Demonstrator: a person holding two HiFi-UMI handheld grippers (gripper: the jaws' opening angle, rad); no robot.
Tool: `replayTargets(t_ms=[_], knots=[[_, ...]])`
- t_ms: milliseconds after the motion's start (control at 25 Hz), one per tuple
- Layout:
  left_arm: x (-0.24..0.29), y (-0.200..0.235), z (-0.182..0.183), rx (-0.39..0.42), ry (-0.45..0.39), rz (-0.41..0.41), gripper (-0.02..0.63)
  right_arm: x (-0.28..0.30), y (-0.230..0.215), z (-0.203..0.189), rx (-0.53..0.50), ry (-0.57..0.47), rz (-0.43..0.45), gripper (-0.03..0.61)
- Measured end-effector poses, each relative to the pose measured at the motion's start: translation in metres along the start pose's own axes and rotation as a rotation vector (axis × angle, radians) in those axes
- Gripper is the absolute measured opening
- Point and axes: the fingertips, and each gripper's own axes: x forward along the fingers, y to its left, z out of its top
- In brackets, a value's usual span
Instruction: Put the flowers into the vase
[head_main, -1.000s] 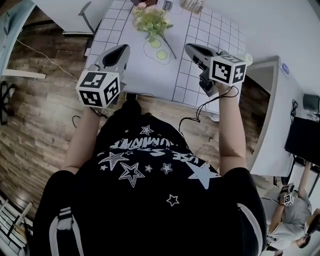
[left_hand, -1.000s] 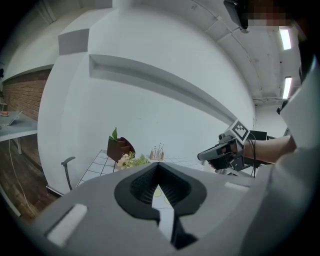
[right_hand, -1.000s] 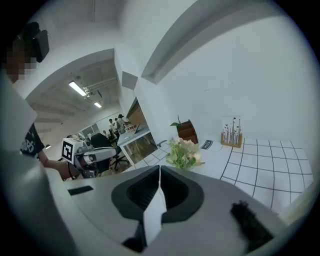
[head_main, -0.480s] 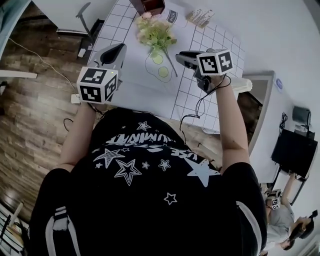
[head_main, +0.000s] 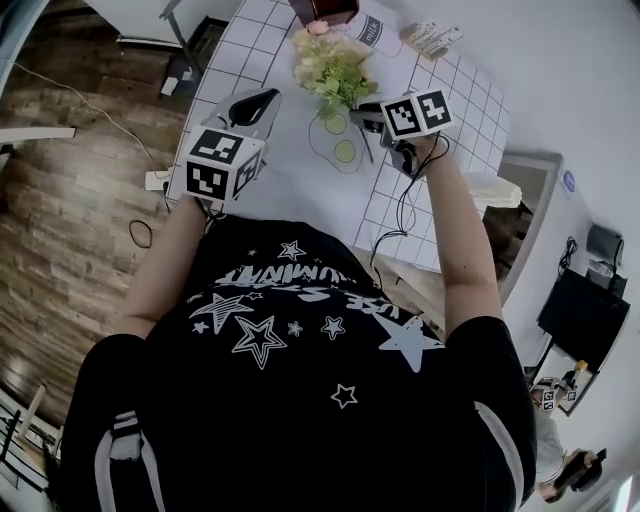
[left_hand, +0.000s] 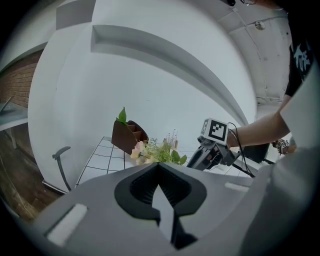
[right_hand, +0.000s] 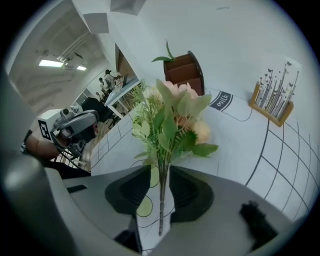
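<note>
Lower than a second ago, the right hand-held gripper (head_main: 365, 120) now tips steeply over the white, grid-lined counter (head_main: 290, 180), which stands on a plank floor (head_main: 70, 220). Its jaws are opening either side of the thin green stem (right_hand: 161, 200) without pinching it. The left hand-held gripper (head_main: 262, 97) hovers alongside, closed and empty. The flowers (head_main: 335, 72) lie flat, pale blossoms toward what is probably the vase (head_main: 322, 10), a brown angular box.
</note>
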Motion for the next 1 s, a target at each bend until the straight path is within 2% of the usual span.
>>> replayTargets(t_ms=[320, 600, 800, 1000], knots=[[0.006, 0.010, -0.004, -0.002, 0.030, -0.003, 0.009, 0.022, -0.009, -0.003, -0.051, 0.127, -0.039, 0.121], [0.013, 0.016, -0.007, -0.023, 0.034, -0.021, 0.009, 0.032, -0.007, -0.007, 0.033, 0.234, 0.011, 0.100], [0.016, 0.018, -0.011, -0.041, 0.038, -0.027, 0.009, 0.035, -0.009, -0.007, 0.054, 0.259, -0.023, 0.080], [0.015, 0.018, -0.011, -0.042, 0.040, -0.030, 0.009, 0.036, -0.004, -0.008, 0.102, 0.240, 0.012, 0.058]])
